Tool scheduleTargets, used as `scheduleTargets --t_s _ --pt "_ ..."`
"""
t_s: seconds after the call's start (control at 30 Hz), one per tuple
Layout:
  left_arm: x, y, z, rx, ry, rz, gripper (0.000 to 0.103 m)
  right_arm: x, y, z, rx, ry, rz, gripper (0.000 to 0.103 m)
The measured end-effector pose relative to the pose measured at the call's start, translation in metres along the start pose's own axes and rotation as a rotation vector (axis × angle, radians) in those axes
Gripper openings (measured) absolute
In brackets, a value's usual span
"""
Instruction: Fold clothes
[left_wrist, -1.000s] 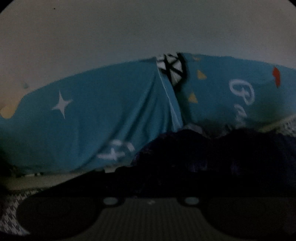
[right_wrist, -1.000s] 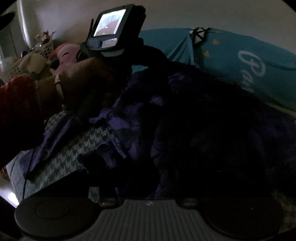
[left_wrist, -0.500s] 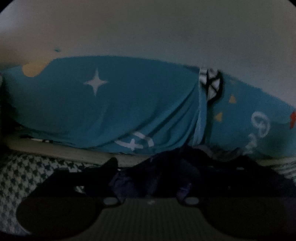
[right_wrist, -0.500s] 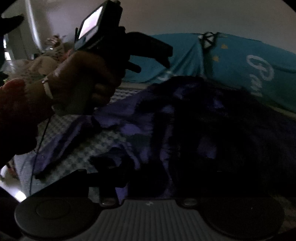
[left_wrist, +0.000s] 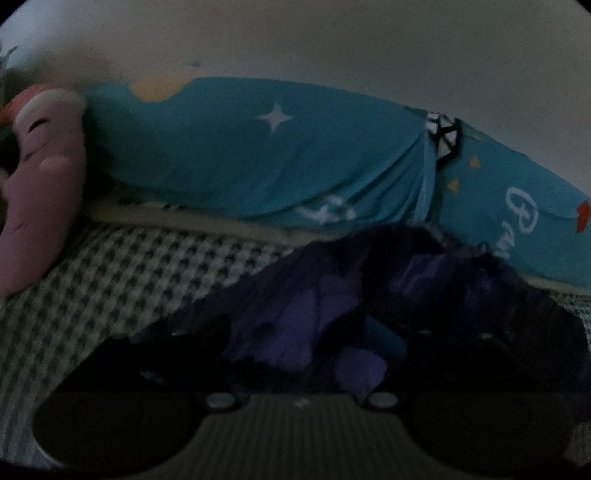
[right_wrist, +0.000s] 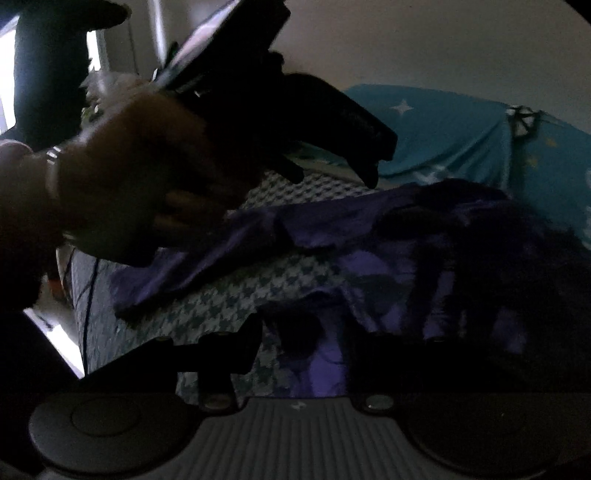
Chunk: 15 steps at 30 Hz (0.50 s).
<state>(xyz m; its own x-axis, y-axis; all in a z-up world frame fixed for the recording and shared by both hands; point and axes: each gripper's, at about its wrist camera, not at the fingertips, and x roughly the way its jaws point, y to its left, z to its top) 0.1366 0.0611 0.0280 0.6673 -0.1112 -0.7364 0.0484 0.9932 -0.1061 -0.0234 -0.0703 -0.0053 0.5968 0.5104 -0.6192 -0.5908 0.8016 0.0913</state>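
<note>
**Purple cloth on the checked bed**

I see dark purple clothes (left_wrist: 332, 314) lying crumpled on the checked cover (left_wrist: 122, 277). My left gripper (left_wrist: 301, 354) is opening just above them. A blue pillow (left_wrist: 258, 147) and a pink plush toy (left_wrist: 40, 177) lie behind.

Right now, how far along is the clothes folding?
Barely begun. The purple garment lies rumpled on the checked bedcover, with no neat fold showing. The left gripper hangs above it, jaws opening and empty. Whether the right gripper grips cloth is too dark to tell. Smoothing and folding all remain.
</note>
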Motion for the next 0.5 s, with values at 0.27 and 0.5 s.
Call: scheduleTargets --t_s 0.27,0.5 --pt "-0.041 0.040 -0.037 -0.102 -0.006 0.068 0.099 0.032 0.018 -0.005 -0.039 0.043 -0.010 0.045" --pt "-0.040 0.063 -0.062 -0.118 -0.009 0.100 0.100 0.055 0.029 -0.011 -0.071 0.070 -0.034 0.045"
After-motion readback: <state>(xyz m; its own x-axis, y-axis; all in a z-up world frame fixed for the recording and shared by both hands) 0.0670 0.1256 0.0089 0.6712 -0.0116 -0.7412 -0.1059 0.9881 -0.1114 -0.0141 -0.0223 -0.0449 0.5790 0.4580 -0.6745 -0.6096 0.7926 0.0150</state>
